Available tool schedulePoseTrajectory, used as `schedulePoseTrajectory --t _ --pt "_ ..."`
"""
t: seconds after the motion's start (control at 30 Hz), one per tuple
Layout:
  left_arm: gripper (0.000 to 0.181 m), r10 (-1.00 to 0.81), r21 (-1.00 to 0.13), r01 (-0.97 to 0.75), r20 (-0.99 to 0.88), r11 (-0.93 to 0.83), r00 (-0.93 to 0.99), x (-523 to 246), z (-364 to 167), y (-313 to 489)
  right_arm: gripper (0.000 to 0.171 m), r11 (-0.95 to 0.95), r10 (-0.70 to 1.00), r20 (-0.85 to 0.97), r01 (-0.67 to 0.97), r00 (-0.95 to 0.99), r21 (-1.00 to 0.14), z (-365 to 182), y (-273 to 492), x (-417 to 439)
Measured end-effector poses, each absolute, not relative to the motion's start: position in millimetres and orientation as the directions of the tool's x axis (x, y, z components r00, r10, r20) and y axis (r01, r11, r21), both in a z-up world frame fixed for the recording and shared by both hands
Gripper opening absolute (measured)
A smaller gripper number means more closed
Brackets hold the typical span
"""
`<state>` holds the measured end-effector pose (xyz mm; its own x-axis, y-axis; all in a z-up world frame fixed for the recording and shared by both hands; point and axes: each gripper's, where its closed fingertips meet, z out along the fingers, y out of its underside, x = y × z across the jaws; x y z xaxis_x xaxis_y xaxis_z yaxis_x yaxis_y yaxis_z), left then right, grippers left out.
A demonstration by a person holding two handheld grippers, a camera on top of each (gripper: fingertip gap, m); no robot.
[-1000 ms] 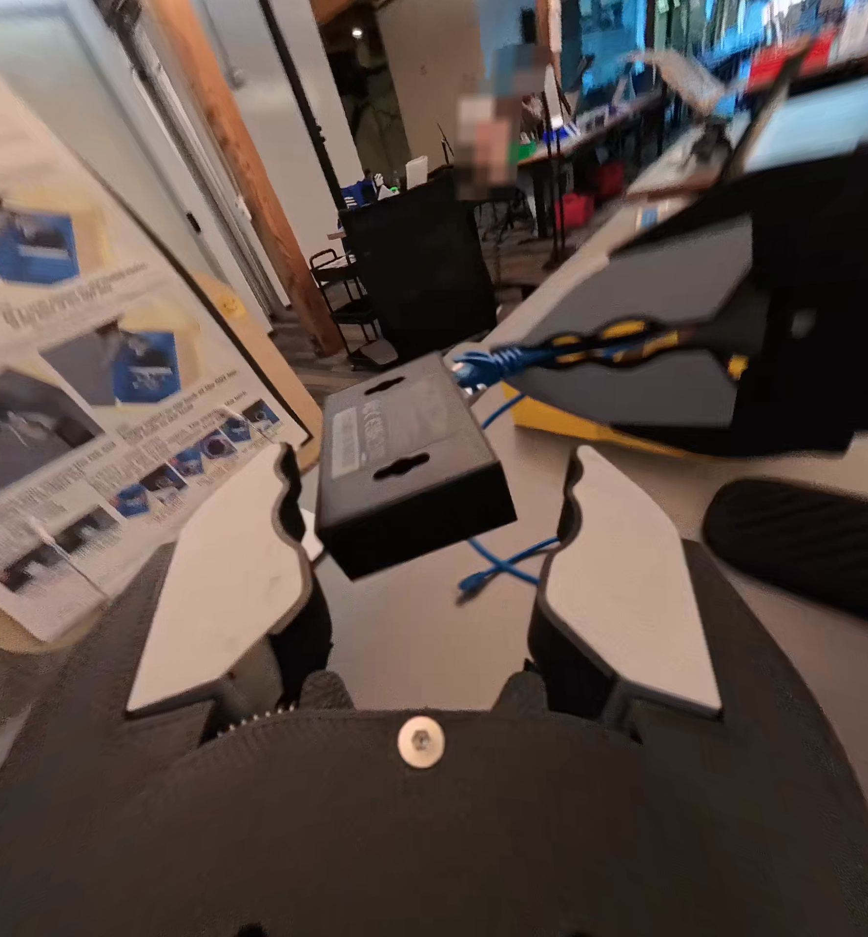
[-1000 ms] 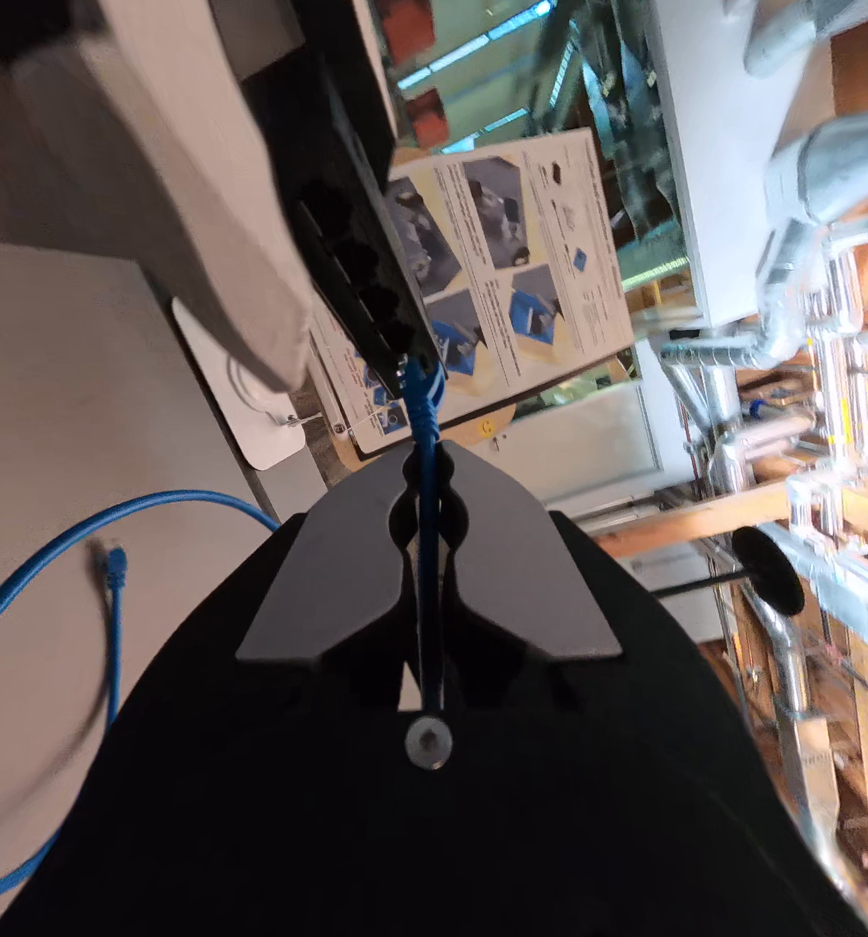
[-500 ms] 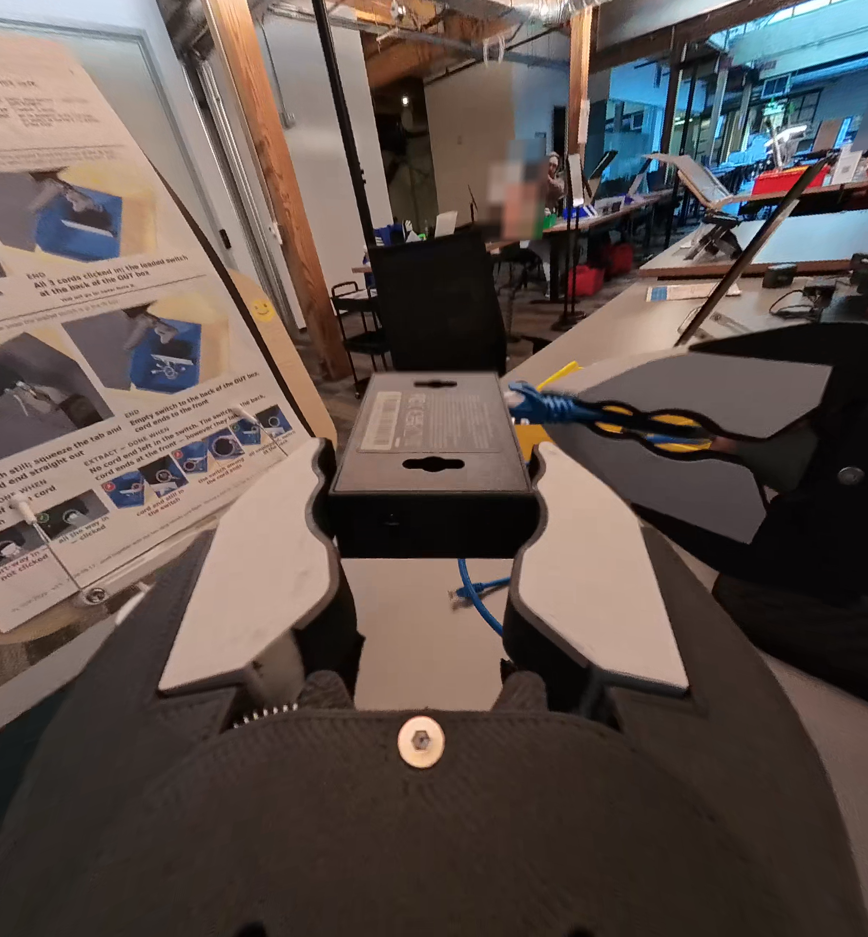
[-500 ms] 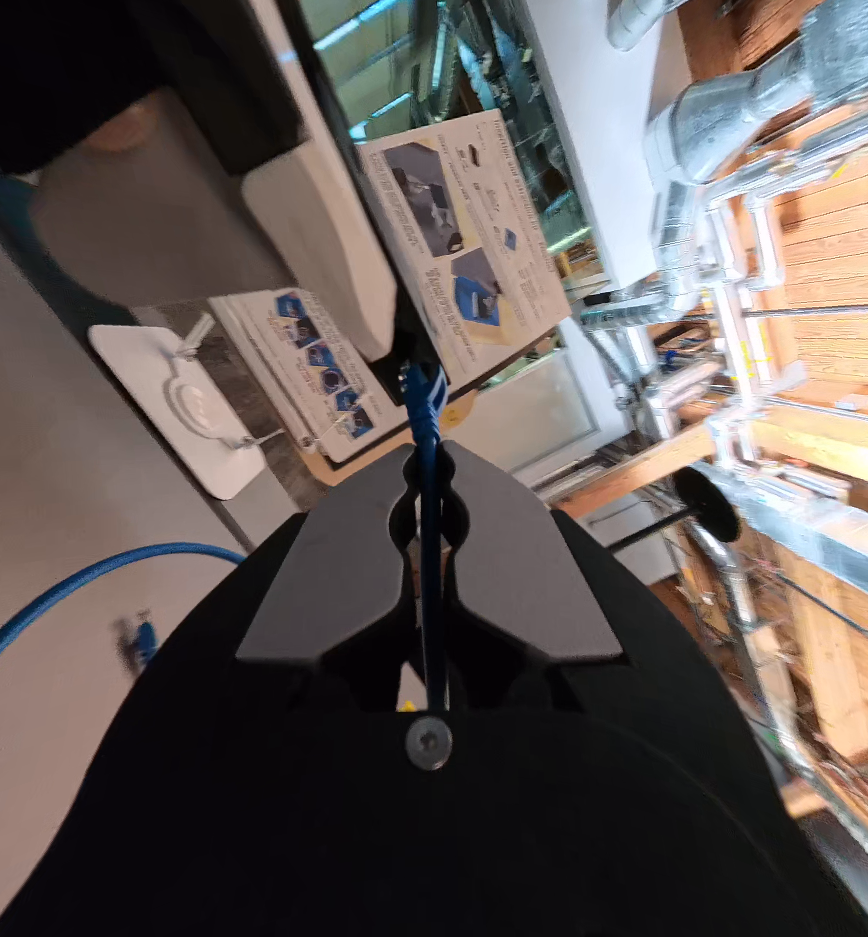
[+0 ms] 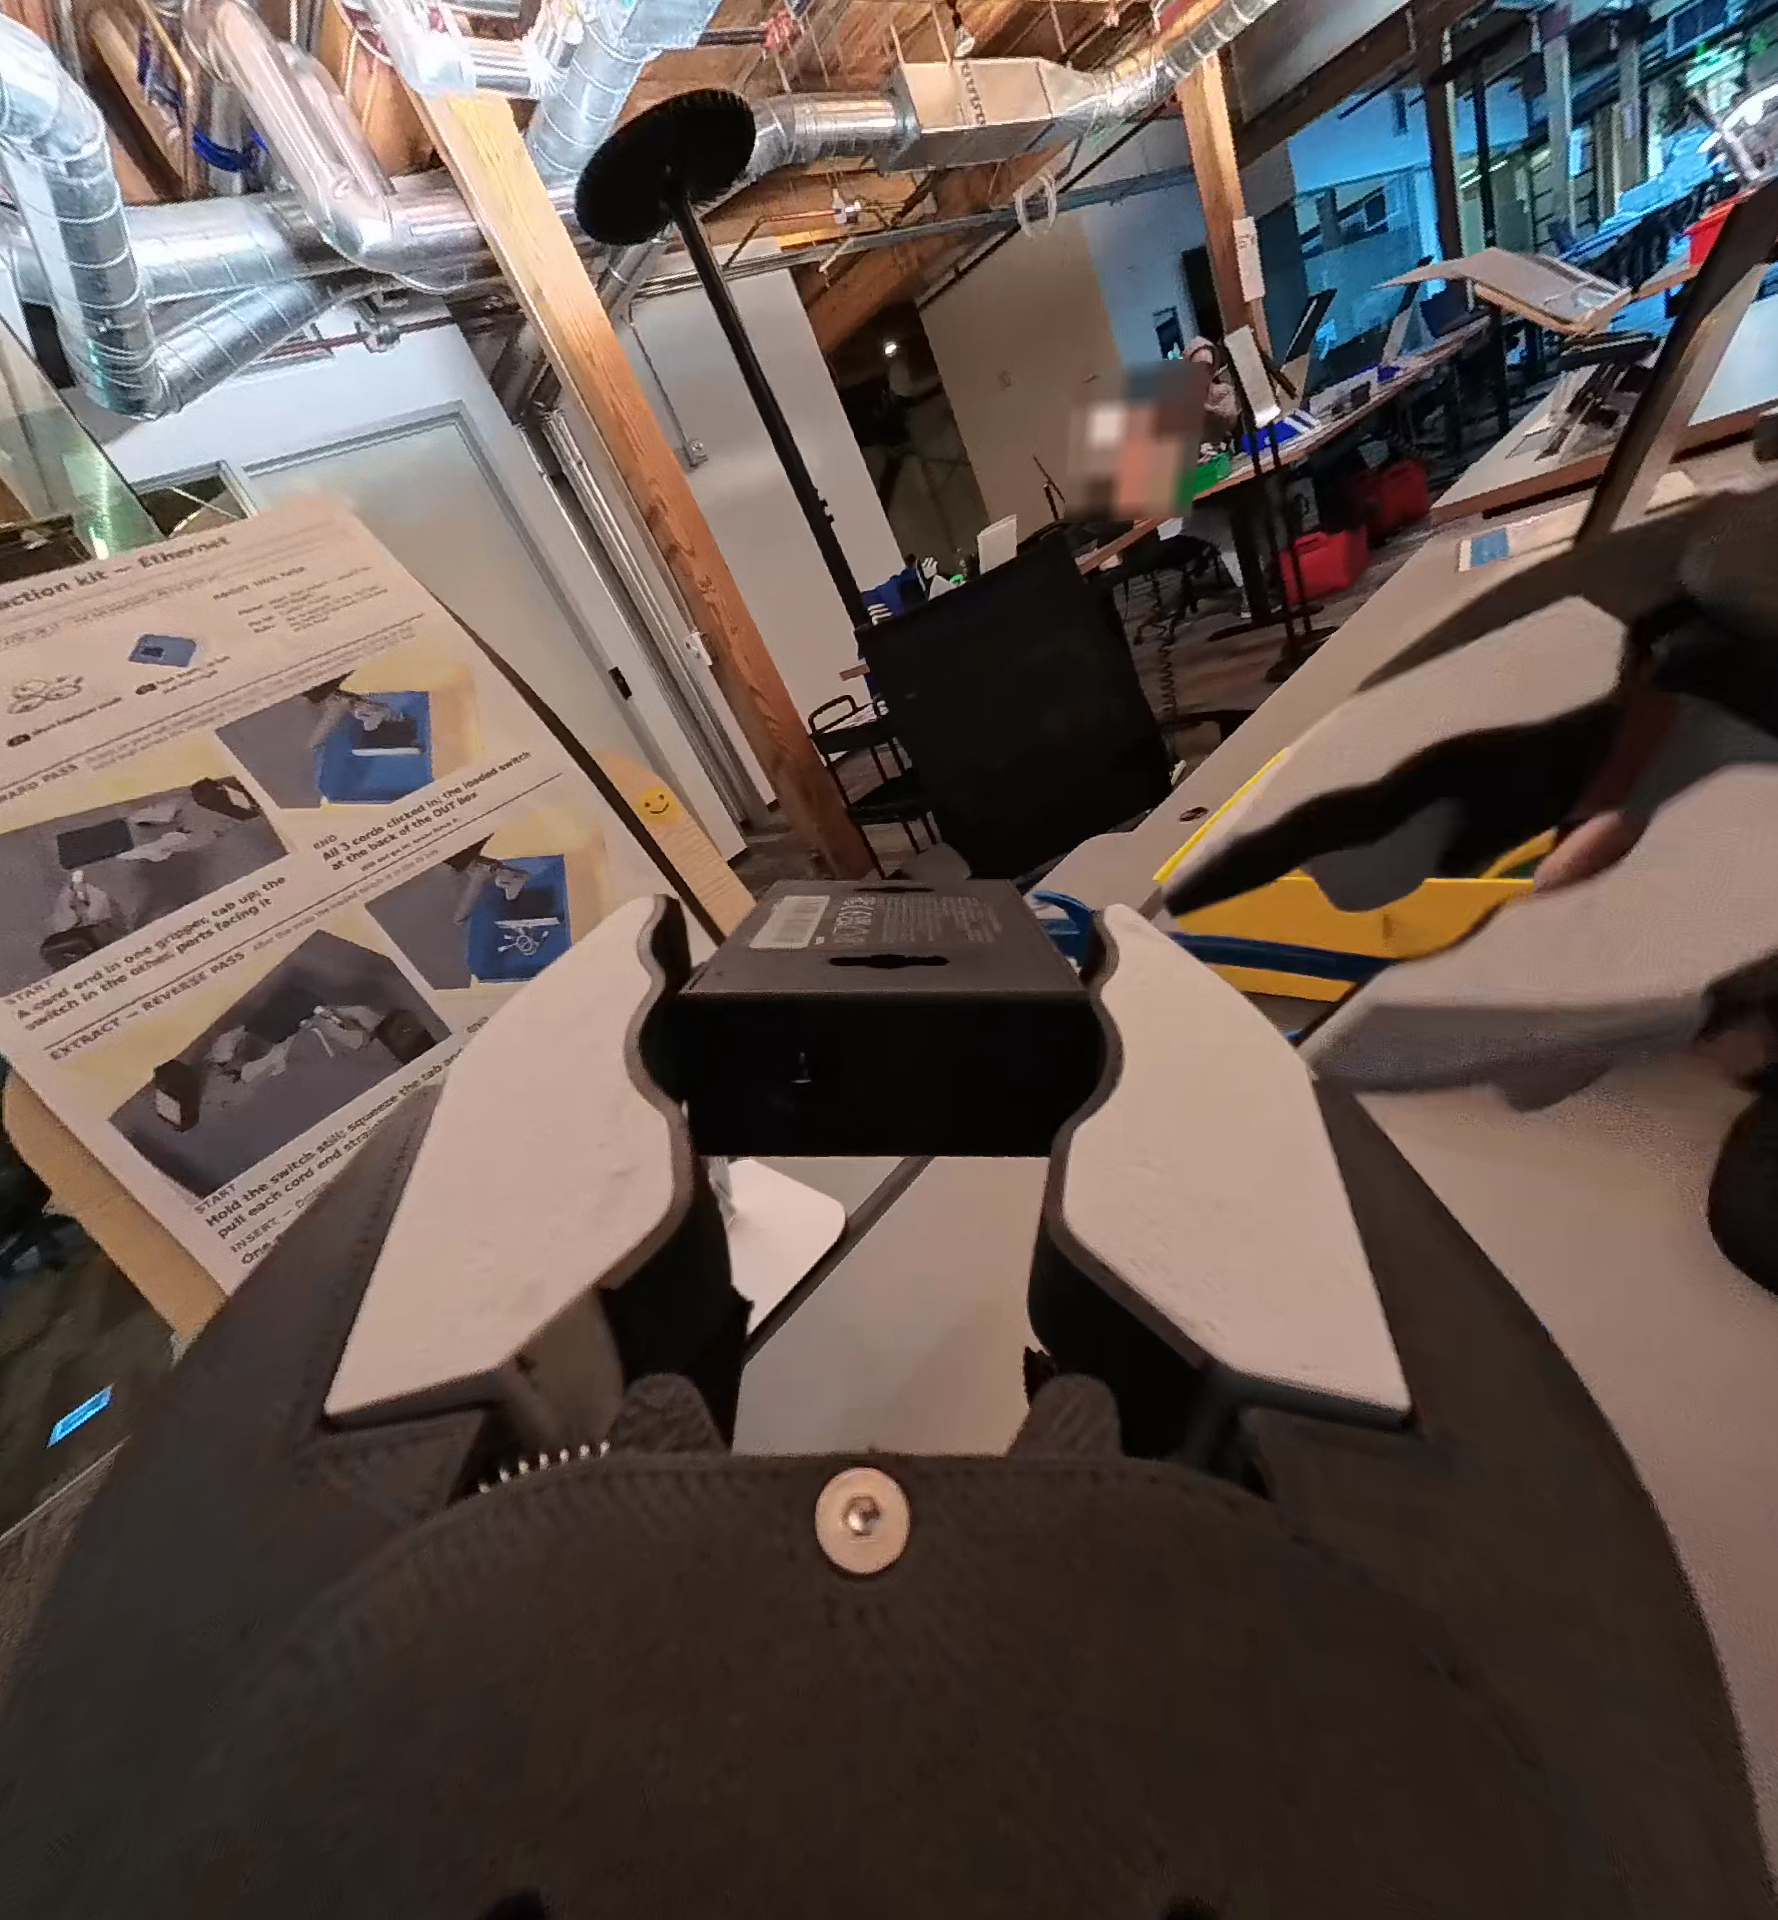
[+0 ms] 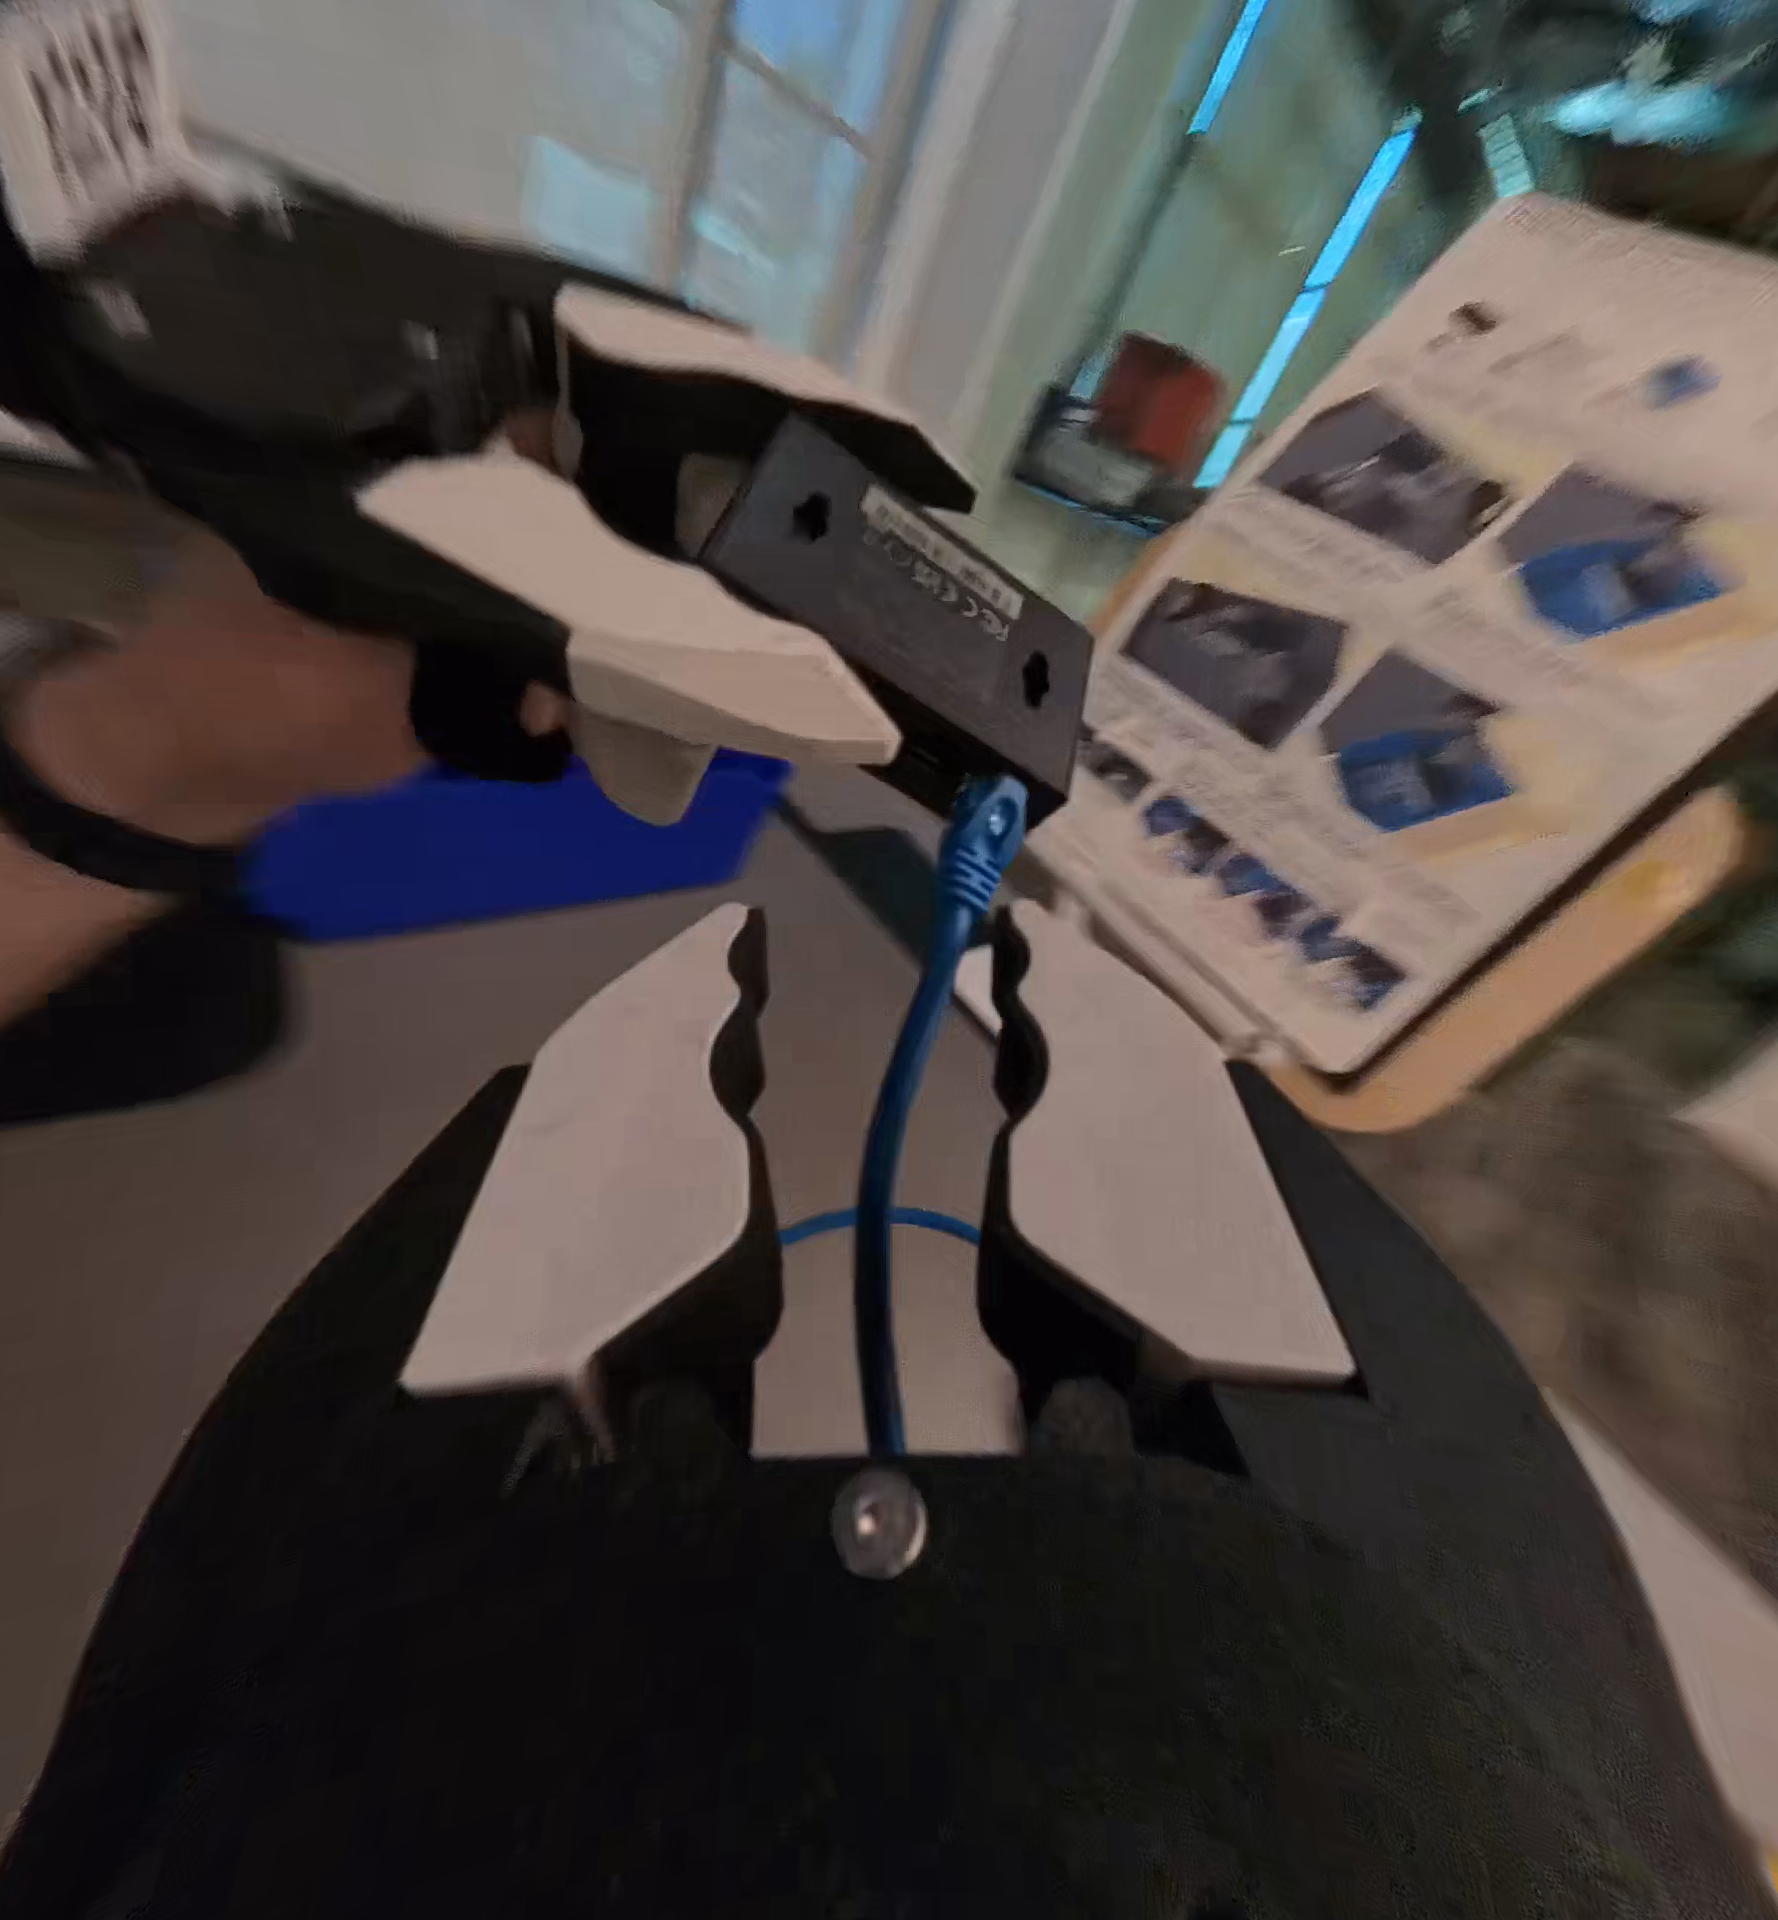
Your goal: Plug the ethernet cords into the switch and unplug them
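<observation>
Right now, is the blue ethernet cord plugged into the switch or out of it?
Plugged in. The blue cord's connector sits in a port on the switch, which the left gripper holds; the right gripper is open around the cord.

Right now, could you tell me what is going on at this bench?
A person is working with two handheld grippers. The left gripper is shut on a black switch, holding it up off the table. A blue cord is plugged into the switch. The right gripper is open, with the cord hanging loose between its fingers.

Left gripper [image 5: 880, 935] clamped, right gripper [image 6: 869, 930] agape
</observation>
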<state>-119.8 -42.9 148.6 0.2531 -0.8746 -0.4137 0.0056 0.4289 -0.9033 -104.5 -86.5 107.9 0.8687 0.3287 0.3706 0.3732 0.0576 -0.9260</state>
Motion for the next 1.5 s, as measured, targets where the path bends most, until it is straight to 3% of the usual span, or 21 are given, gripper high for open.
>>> schedulePoseTrajectory --t 0.1,0.17,0.27,0.37,0.43,0.57,0.77,1.03,1.2,1.27,1.33,1.4,1.43,1.47,1.5 --pt "0.071 -0.876 -0.892 0.039 -0.433 0.451 0.212 -122 154 -56 0.048 0.027 0.477 0.079 0.076 0.875 -0.997 127 -97 -79" --pt "0.071 -0.877 -0.883 0.069 -0.447 0.464 0.176 -123 157 -69 0.052 -0.069 0.568 -0.159 -0.146 0.808 -0.987 137 -94 -61" --pt "0.071 -0.868 -0.858 0.132 -0.486 0.496 0.100 -125 162 -95 0.059 -0.327 0.661 -0.490 -0.370 0.568 -0.870 132 -81 -68" --pt "0.071 -0.861 -0.849 0.154 -0.508 0.505 0.019 -121 156 -113 0.047 -0.610 0.679 -0.708 -0.387 0.195 -0.692 129 -91 -105" --pt "0.072 -0.851 -0.839 0.182 -0.524 0.513 -0.015 -118 150 -118 0.039 -0.717 0.632 -0.773 -0.339 0.054 -0.610 126 -98 -117" --pt "0.078 -0.798 -0.796 0.086 -0.603 0.599 -0.017 -107 124 -101 0.027 -0.783 0.460 -0.887 -0.451 0.043 -0.428 110 -85 -96" --pt "0.065 -0.479 -0.481 -0.038 -0.877 0.876 0.048 -88 85 -100 0.027 -0.847 0.161 -0.981 -0.495 0.112 -0.195 83 -96 -65" --pt "0.034 -0.201 -0.203 0.000 -0.971 0.979 0.129 -74 66 -132 0.027 -0.919 -0.003 -0.991 -0.390 0.132 -0.049 60 -123 -80" --pt "0.031 -0.192 -0.199 -0.053 -0.974 0.979 0.116 -70 63 -130 0.028 -0.929 0.084 -0.993 -0.355 0.086 -0.109 60 -126 -74" --pt "0.031 -0.212 -0.223 -0.091 -0.971 0.971 0.113 -70 66 -123 0.028 -0.895 0.242 -0.955 -0.340 0.175 -0.289 65 -123 -62" --pt "0.031 -0.216 -0.233 -0.108 -0.966 0.966 0.145 -75 75 -115 0.027 -0.758 0.488 -0.800 -0.286 0.348 -0.586 80 -122 -46" --pt "0.031 -0.242 -0.260 -0.130 -0.960 0.957 0.143 -80 81 -106 0.026 -0.325 0.727 -0.272 -0.034 0.630 -0.945 102 -122 -34" --pt "0.031 -0.258 -0.278 -0.133 -0.955 0.951 0.149 -82 85 -102 0.026 -0.071 0.685 0.068 0.159 0.726 -0.985 113 -123 -30" --pt "0.030 -0.266 -0.288 -0.138 -0.952 0.948 0.153 -85 88 -99 0.028 0.137 0.541 0.375 0.361 0.752 -0.922 125 -125 -28" --pt "0.031 -0.265 -0.288 -0.150 -0.951 0.946 0.159 -86 90 -96 0.029 0.296 0.375 0.613 0.537 0.695 -0.790 135 -130 -34"
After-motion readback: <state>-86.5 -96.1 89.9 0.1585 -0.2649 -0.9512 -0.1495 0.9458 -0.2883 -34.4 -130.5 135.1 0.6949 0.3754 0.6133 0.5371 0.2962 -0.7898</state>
